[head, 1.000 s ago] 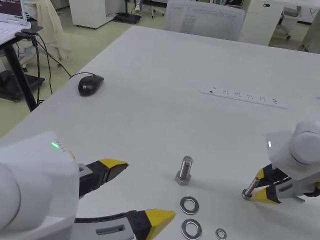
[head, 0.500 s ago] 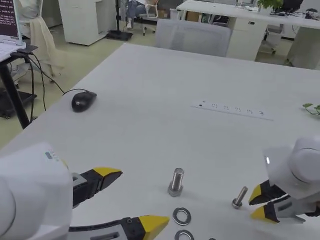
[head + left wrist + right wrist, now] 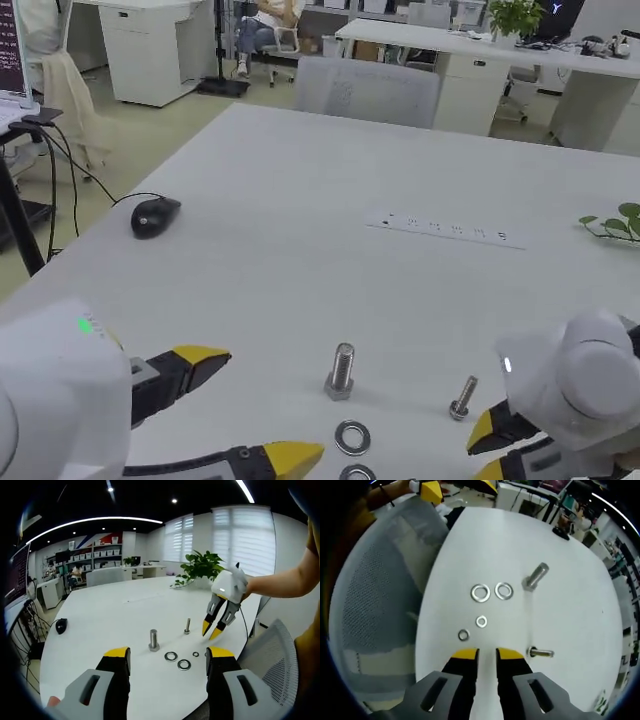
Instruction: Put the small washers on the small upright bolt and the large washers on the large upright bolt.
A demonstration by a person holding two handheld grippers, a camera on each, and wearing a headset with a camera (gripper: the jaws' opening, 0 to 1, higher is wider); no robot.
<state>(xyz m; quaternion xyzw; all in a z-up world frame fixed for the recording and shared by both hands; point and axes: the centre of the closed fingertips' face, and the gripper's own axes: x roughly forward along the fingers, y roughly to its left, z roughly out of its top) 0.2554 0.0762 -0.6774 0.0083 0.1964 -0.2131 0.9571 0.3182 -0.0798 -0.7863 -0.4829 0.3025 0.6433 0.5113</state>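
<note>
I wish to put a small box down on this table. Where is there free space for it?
The widest bare patch lies between the mouse, the power strip and the large bolt. More bare table lies beyond the strip. The near edge is crowded: both bolts, including the small bolt, and the washers sit between the left gripper and right gripper.

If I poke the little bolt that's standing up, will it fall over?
Probably. The small bolt stands on its head, a narrow base under a tall thin shank, so a nudge would likely tip it. It looks like round metal on a smooth white table, so once down it may roll or slide.
</note>
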